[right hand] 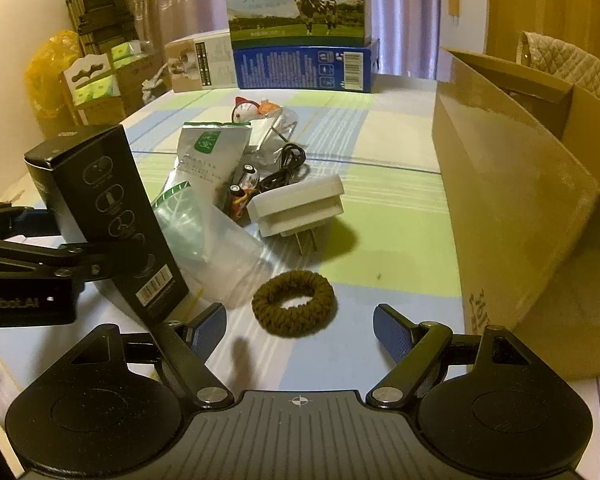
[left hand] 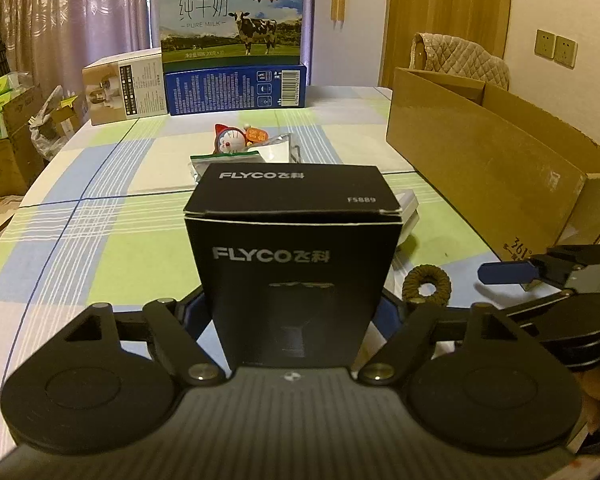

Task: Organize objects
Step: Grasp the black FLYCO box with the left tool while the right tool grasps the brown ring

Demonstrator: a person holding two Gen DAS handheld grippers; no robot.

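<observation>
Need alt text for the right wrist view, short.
Open right tongs hover just short of a brown hair tie on a checked tablecloth. At left, the left tongs hold a black box; behind lie bags, a white plug and a cable, with an open carton at right.

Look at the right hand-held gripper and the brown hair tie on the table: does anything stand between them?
Nothing visible does. The right hand-held gripper is open, and the brown hair tie lies on bare tablecloth just ahead of its fingers. The clear plastic bag lies off to the left, outside the gap.
</observation>
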